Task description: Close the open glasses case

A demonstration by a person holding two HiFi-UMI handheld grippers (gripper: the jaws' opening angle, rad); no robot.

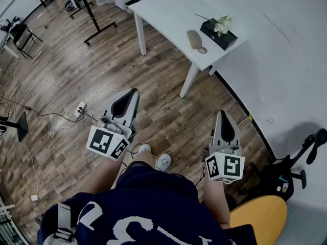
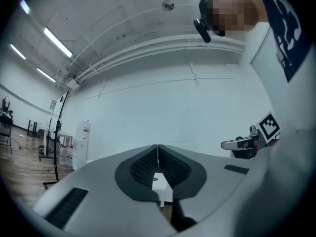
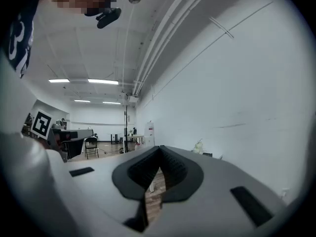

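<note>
The glasses case (image 1: pixel 194 39), beige and oblong, lies on a white table (image 1: pixel 168 14) far ahead of me; at this distance I cannot make out how its lid stands. Both grippers hang over the wooden floor, well short of the table. The left gripper (image 1: pixel 131 94) points up and left of the case, and its jaws meet with nothing between them (image 2: pixel 158 149). The right gripper (image 1: pixel 221 114) is held level below the table's near corner, also shut and empty (image 3: pixel 159 149). The case does not show in either gripper view.
A black box with white flowers (image 1: pixel 220 30) sits beside the case and also shows small in the right gripper view (image 3: pixel 199 146). Cables and a power strip (image 1: pixel 79 109) lie on the floor at left. A black stand (image 1: pixel 92 15) rises at back left. An orange chair (image 1: pixel 258 216) and a black device (image 1: pixel 291 167) are at right.
</note>
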